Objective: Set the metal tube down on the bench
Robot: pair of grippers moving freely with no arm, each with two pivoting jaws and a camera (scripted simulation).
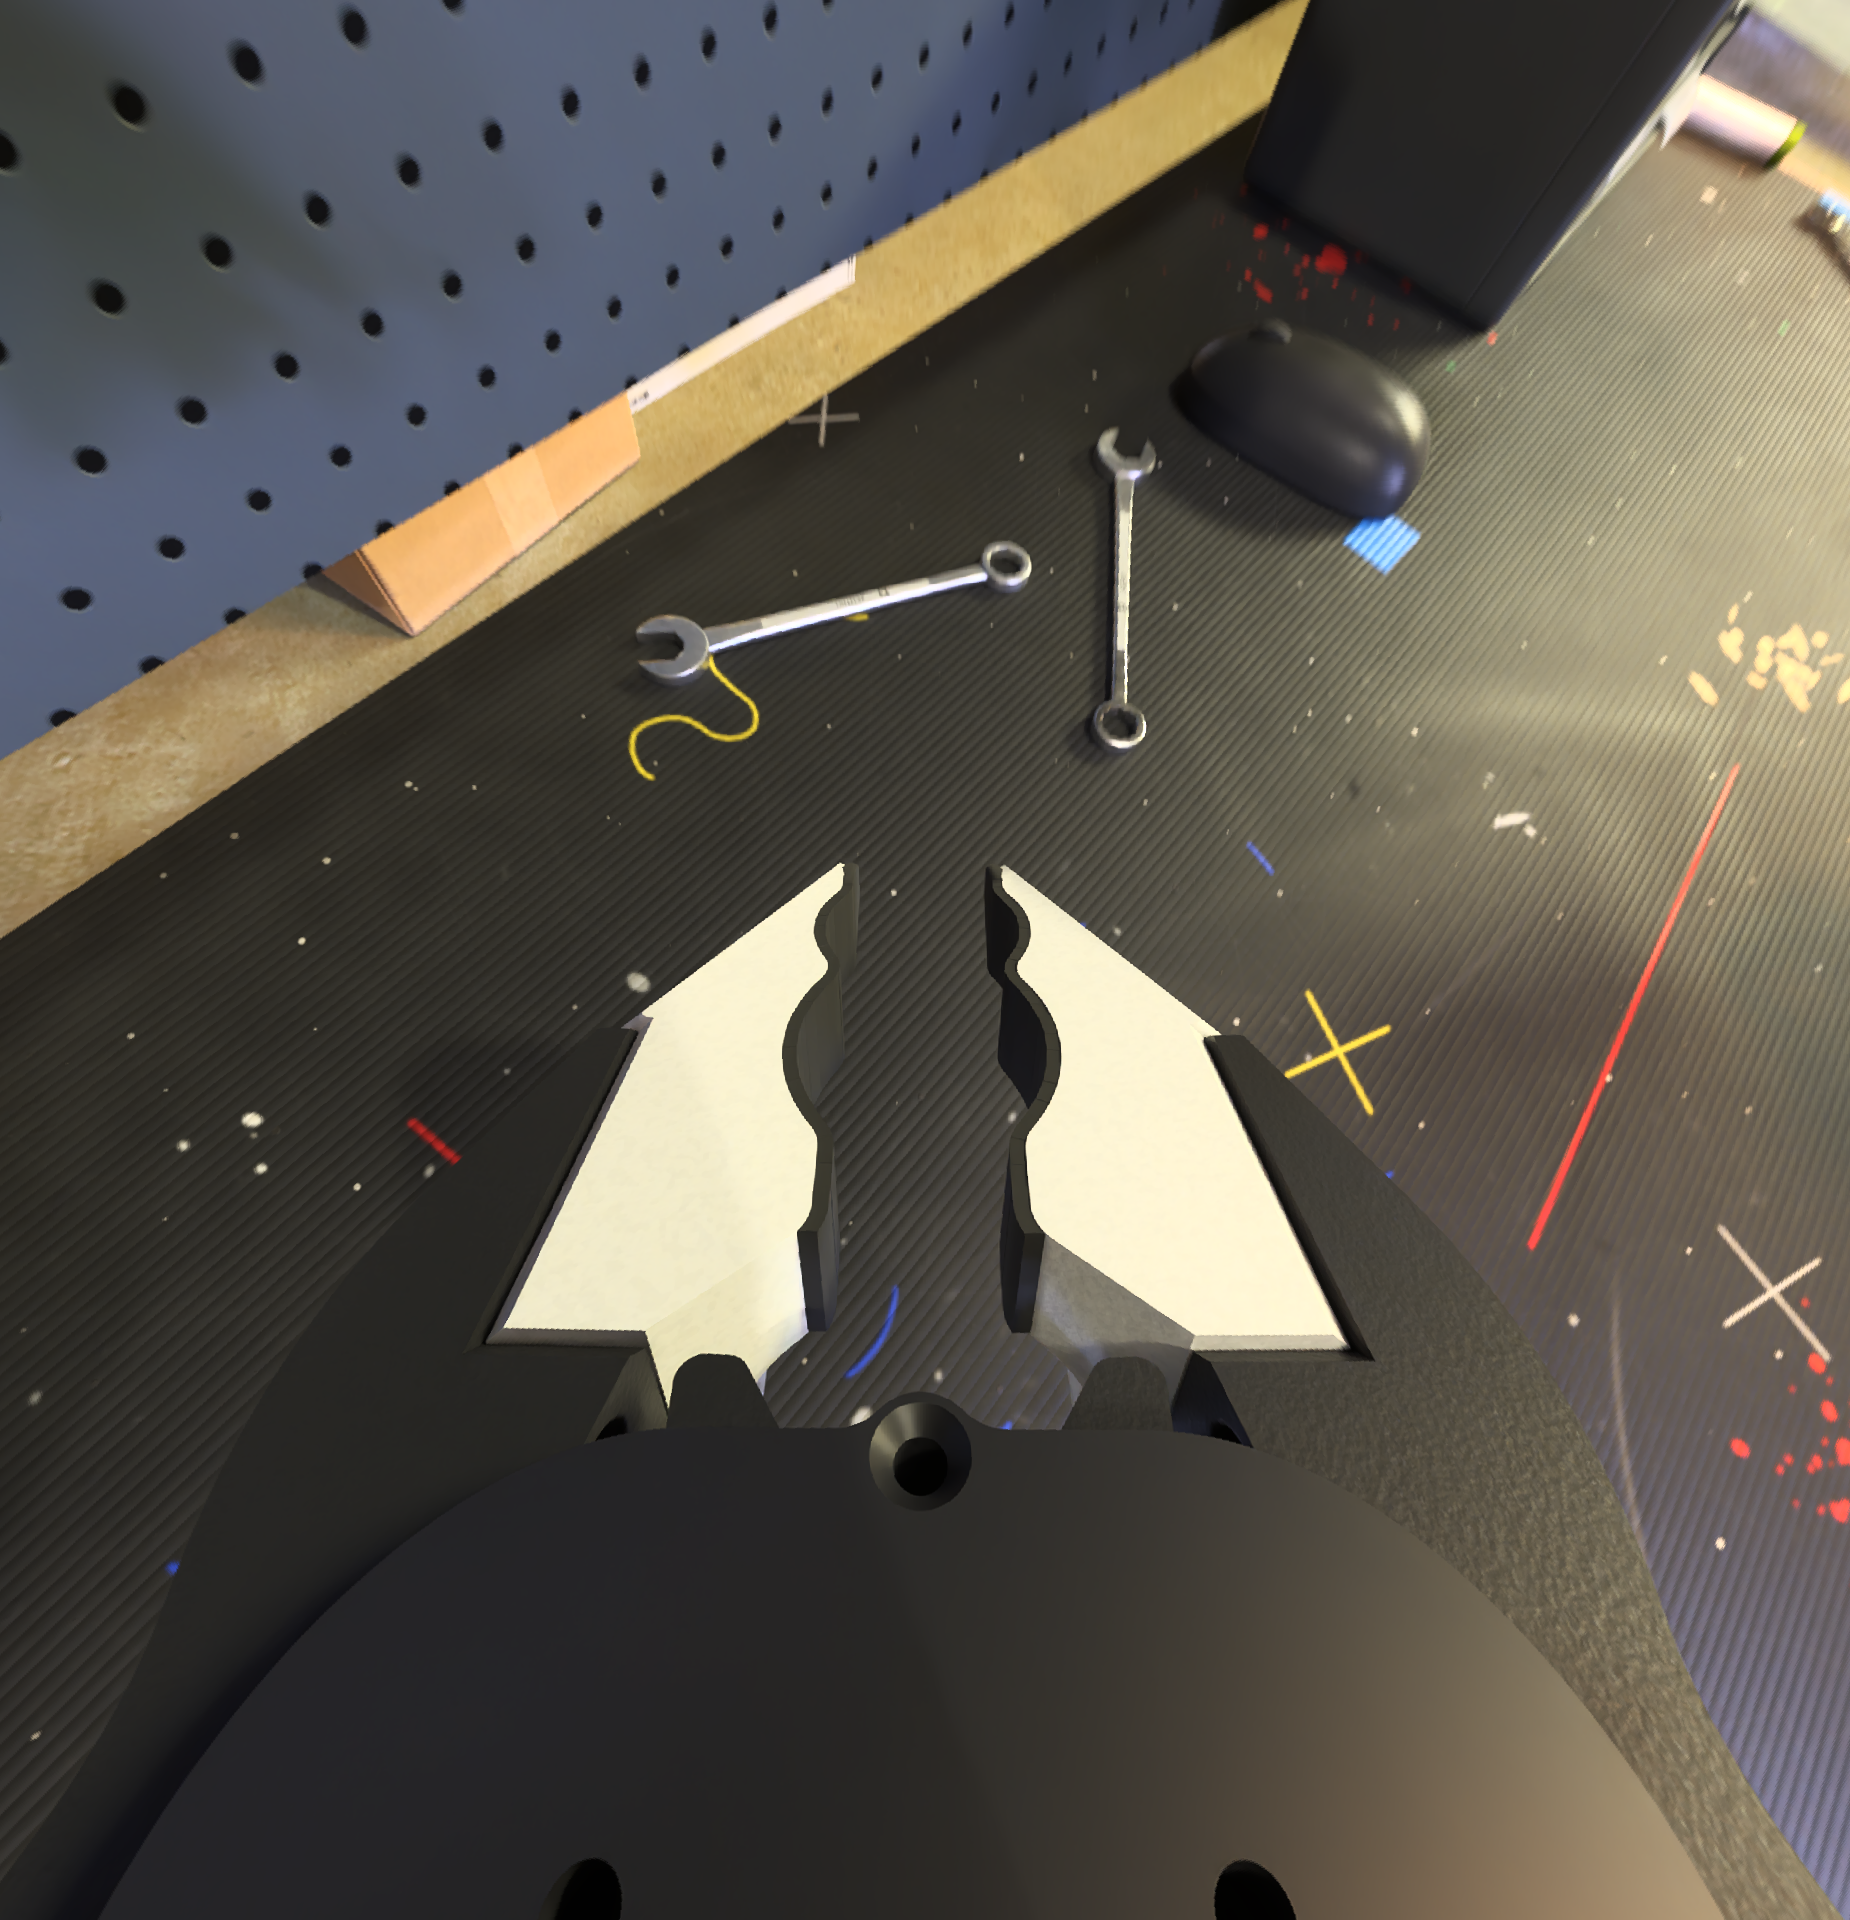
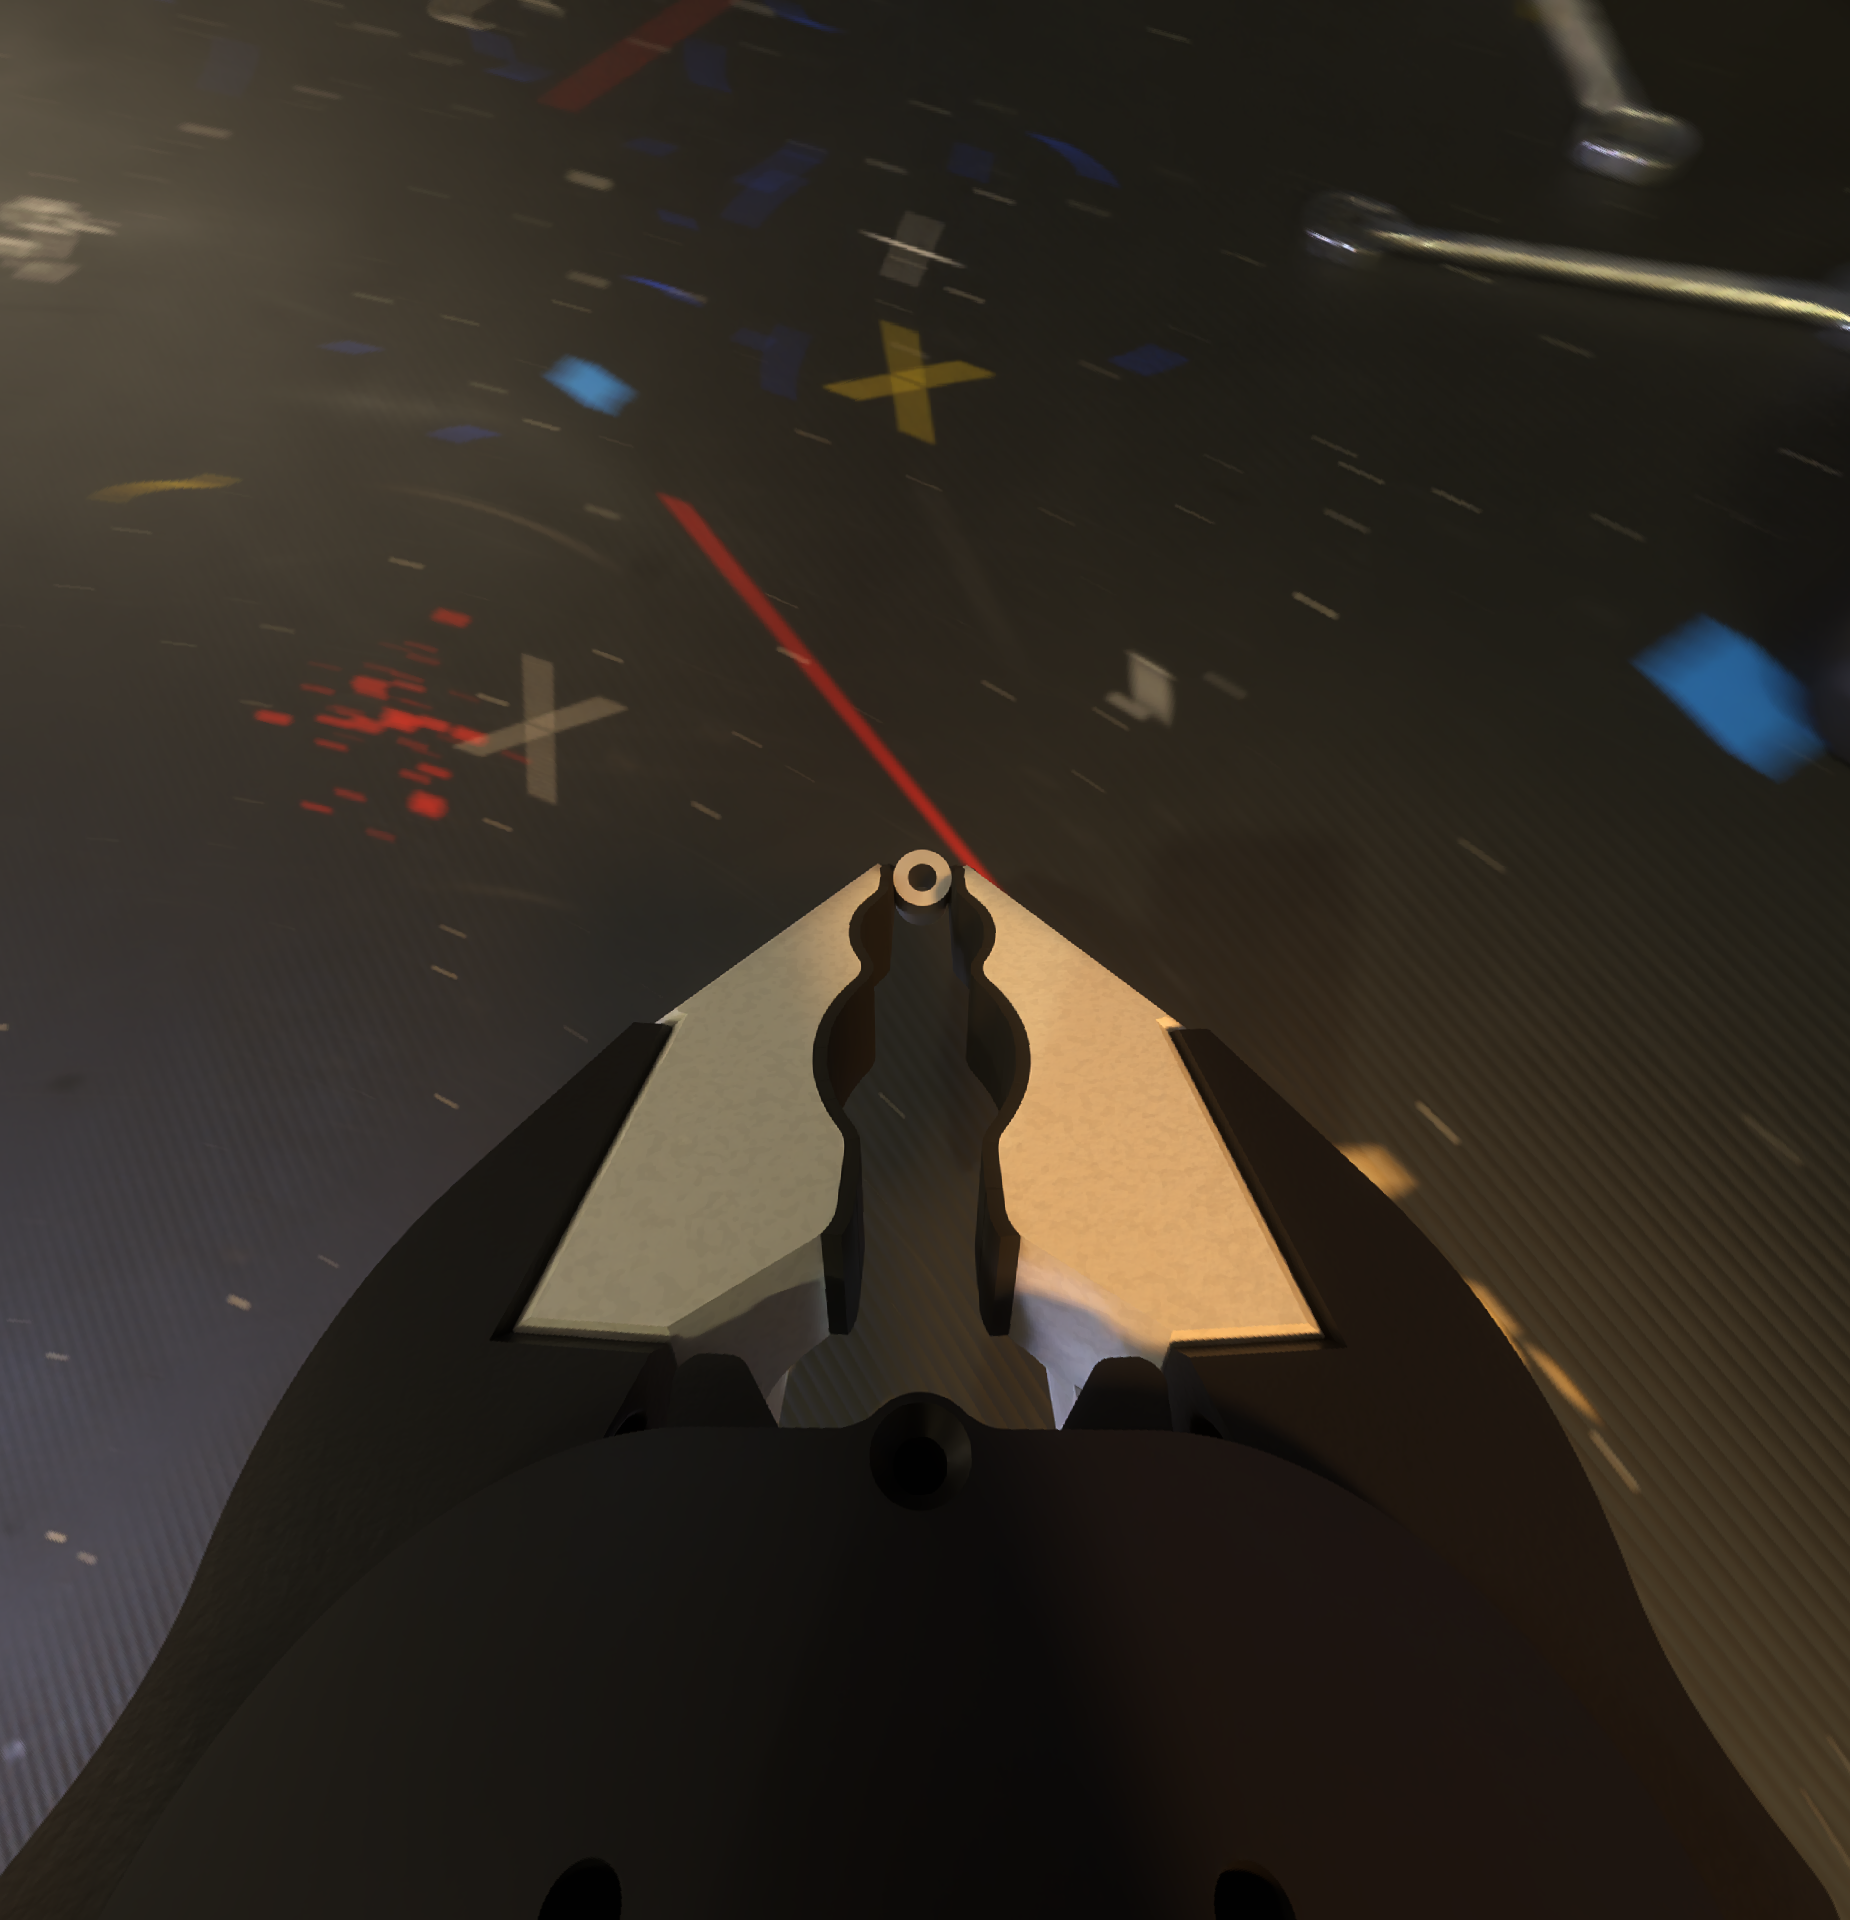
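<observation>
At the centre of the right wrist view, the right gripper (image 2: 922, 891) is clamped on the metal tube (image 2: 920, 883), a thin pale-grey pipe seen end-on as a small ring with a dark bore, pinched at the very fingertips above the blurred dark mat (image 2: 277, 1195). In the left wrist view the left gripper (image 1: 921, 883) hangs with its tongs apart and empty over bare mat. Beyond lie two wrenches (image 1: 827, 613) (image 1: 1120, 592), a black mouse (image 1: 1305, 426) and, upper left, the bench edge (image 1: 173, 748) below a pegboard (image 1: 381, 260).

Silver metal tube (image 2: 920, 883); black ribbed bench mat (image 1: 1316, 883) (paint-flecked)
</observation>
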